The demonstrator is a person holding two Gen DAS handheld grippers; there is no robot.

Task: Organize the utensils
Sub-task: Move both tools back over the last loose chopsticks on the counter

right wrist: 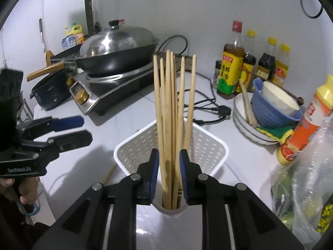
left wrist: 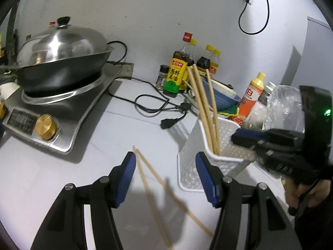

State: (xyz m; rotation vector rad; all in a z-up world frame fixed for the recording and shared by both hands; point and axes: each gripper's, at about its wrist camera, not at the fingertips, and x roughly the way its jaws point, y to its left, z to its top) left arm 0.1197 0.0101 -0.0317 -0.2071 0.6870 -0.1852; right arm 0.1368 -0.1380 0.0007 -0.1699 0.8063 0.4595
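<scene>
Gripping a bundle of wooden chopsticks (right wrist: 168,125), my right gripper (right wrist: 169,175) has its blue pads (right wrist: 155,173) closed against the sticks from either side, low on their shafts. The bundle stands nearly upright in the narrow near compartment of a white perforated utensil basket (right wrist: 208,145), tips fanning apart toward the top (one dark, striped stick is mixed in among the pale ones).

My left gripper (left wrist: 164,179) hovers above the white countertop (left wrist: 104,137) with its jaws spread wide, holding nothing. Two loose chopsticks (left wrist: 149,179) lie on the counter between and below its fingers, meeting at their far ends and diverging toward the camera; their near ends run out of view. They rest just left of the basket.

Background, left wrist view: a lidded wok (left wrist: 62,62) sits on an induction cooker (left wrist: 60,112), a black power cord (left wrist: 158,108) trails across the counter, and sauce bottles (left wrist: 183,66) stand against the wall. A blue bowl (right wrist: 274,108) is stacked on white plates (right wrist: 247,129) to the right of the basket.
</scene>
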